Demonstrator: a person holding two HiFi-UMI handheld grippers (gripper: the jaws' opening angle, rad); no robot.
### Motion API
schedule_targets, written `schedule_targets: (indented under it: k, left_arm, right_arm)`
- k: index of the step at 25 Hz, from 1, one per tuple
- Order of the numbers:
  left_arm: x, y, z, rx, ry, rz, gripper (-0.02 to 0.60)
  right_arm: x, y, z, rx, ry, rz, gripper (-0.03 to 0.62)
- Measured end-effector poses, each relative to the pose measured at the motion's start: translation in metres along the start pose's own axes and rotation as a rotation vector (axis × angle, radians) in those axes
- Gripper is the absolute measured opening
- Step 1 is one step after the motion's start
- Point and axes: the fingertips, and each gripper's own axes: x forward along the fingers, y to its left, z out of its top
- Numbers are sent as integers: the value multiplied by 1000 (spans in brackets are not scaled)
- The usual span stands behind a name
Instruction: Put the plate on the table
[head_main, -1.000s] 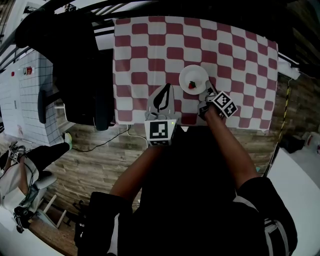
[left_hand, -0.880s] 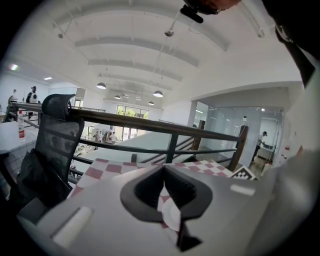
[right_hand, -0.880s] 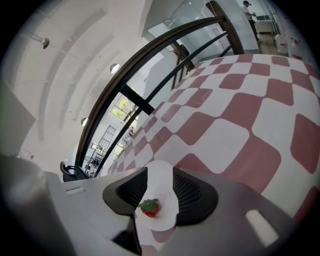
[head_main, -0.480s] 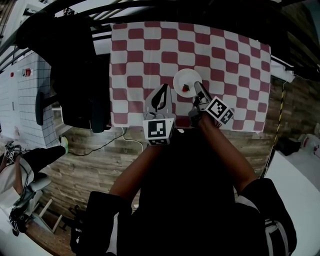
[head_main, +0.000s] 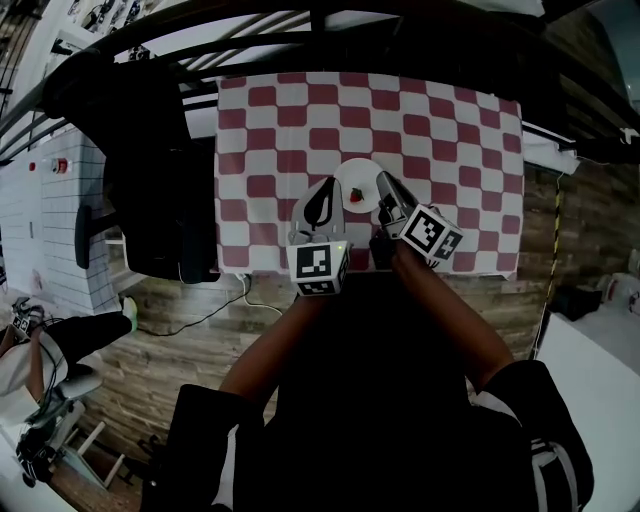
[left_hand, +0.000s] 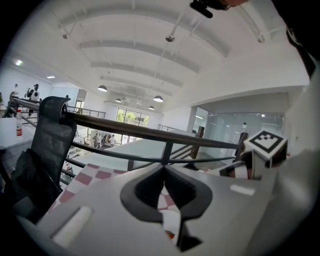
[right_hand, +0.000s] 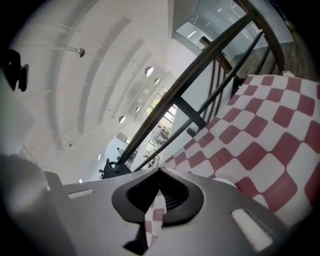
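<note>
A small white plate (head_main: 352, 178) with a red strawberry-like piece (head_main: 356, 196) on it rests on the red-and-white checked table (head_main: 450, 130), near its front edge. My left gripper (head_main: 331, 183) is shut, its tip just left of the plate. Through its jaw gap in the left gripper view (left_hand: 163, 168) I see a strip of the plate (left_hand: 170, 220). My right gripper (head_main: 381, 179) is shut with nothing between its jaws, at the plate's right edge. In the right gripper view (right_hand: 160, 172) a sliver of the plate (right_hand: 226, 181) shows beside the jaws.
A black office chair (head_main: 150, 150) stands against the table's left side, also seen in the left gripper view (left_hand: 47, 145). A dark railing (head_main: 330, 20) runs behind the table's far edge. Wooden floor (head_main: 180, 330) with a cable lies in front.
My right gripper's jaws have gone from open to shut beside the plate. Both grippers now sit closer on either side of the plate. The head view has shifted.
</note>
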Motion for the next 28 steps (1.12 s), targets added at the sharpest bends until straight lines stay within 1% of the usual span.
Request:
schedule_targets:
  k: [7,10,13,17,19,23,28]
  left_arm:
    - [10,-17,23,33,-46,-21,11]
    - [13,-23,31,50,-64,-26,11]
    - [16,-28,39,72,-74,-26,11]
    - [14,-28,40,85,-67,-10,11]
    - [12,-28,41,87,-70,-4,11]
    - [6,-25,40,87,-74,9,11]
    - [1,-24,39,89,-83,17,11]
  right_arm:
    - [-13,19,29,-243,-23,-7,-2]
    - [-15,33,36,-329,-36,9,-2]
    - [-15,48,36,-402,-27,40,-2]
    - [-17,65,29,-528,-24,61,-2]
    - [-20,71,31,-569,-39,62,-2]
    - [-26,72,35,-652,-65,19,-2]
    - [-29,69,35,-695,-70,-27,-3]
